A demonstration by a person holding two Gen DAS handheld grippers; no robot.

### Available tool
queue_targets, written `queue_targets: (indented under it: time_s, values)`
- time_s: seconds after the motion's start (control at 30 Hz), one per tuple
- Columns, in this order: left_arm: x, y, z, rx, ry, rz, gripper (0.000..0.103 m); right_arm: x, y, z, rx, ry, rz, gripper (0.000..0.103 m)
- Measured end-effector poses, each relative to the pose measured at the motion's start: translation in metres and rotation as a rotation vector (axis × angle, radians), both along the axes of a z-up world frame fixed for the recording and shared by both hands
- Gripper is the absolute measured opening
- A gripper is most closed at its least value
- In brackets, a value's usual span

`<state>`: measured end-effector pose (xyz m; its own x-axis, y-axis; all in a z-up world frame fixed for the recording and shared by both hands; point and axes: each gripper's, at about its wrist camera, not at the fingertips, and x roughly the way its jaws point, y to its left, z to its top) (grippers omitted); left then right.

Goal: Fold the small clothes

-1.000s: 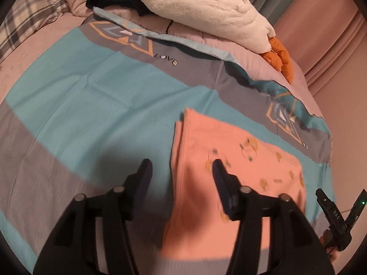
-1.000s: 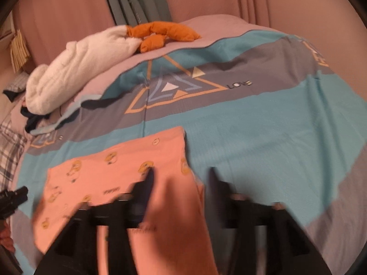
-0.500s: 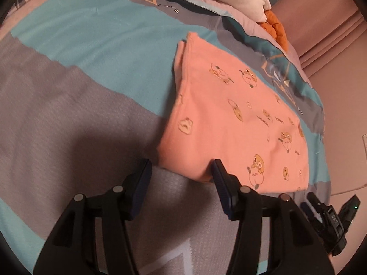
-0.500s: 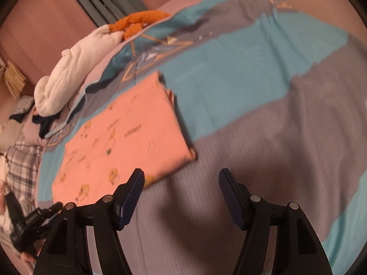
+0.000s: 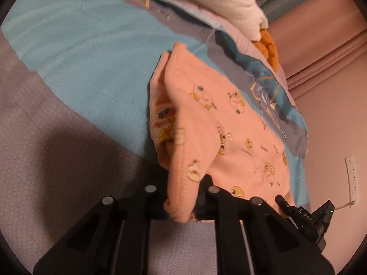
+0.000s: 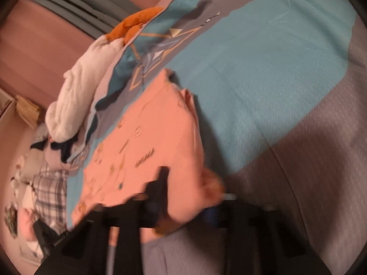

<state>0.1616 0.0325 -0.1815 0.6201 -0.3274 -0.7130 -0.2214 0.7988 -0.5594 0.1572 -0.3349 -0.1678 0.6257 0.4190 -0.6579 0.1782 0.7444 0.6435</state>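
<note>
Peach garment (image 5: 229,123): soft, light, limp, prob. sags. Left gripper (image 5: 183,197) and right gripper (image 6: 183,197) fingers both clamped on near-edge corners; hold there, fabric bunches between fingers.

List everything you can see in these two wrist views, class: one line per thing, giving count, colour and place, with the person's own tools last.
Small garment: one, salmon pink with yellow cartoon prints, on the bed, near corners pinched by both tools.
Bedspread: one, teal and grey bands with an orange triangle print, under the garment.
Plush blanket: one, cream, far edge of the bed.
Orange plush piece: one, orange, at the blanket's end.
Plaid cloth: one, grey checked, left edge of the right view.
Curtain: one, pink, behind the bed.
Left tool: one, black, closed on the garment's corner.
Right tool: one, black, blurred, gripping the other corner.
</note>
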Motion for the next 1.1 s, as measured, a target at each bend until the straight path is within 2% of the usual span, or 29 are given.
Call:
queue_targets:
  time_s: [0.07, 0.17, 0.27, 0.4, 0.63, 0.83, 1.03, 1.1]
  values:
    - [-0.01, -0.003, 0.01, 0.054, -0.036, -0.008, 0.01, -0.008, -0.001, 0.006, -0.008, -0.034, 0.005, 0.011]
    - [-0.026, 0.001, 0.022, 0.045, -0.075, 0.007, 0.009, -0.024, 0.004, 0.024, -0.033, -0.104, 0.026, 0.01]
    - [-0.043, 0.0, 0.033, 0.053, -0.074, -0.002, 0.009, -0.04, 0.011, 0.041, -0.082, -0.144, 0.055, 0.01]
    - [-0.081, -0.004, 0.043, 0.099, -0.064, -0.024, 0.009, -0.064, 0.015, 0.053, -0.124, -0.166, 0.088, 0.01]
    - [-0.138, -0.002, 0.04, 0.069, -0.044, -0.035, 0.009, -0.103, 0.011, 0.054, -0.139, -0.16, 0.124, 0.01]
    - [-0.176, -0.008, 0.038, 0.084, -0.033, -0.038, 0.01, -0.131, 0.014, 0.055, -0.17, -0.167, 0.122, 0.01]
    - [-0.183, -0.01, 0.019, 0.121, 0.009, -0.061, 0.011, -0.143, 0.018, 0.054, -0.223, -0.155, 0.105, 0.01]
    - [-0.183, -0.009, 0.014, 0.13, 0.028, -0.069, 0.016, -0.14, 0.02, 0.051, -0.252, -0.14, 0.095, 0.01]
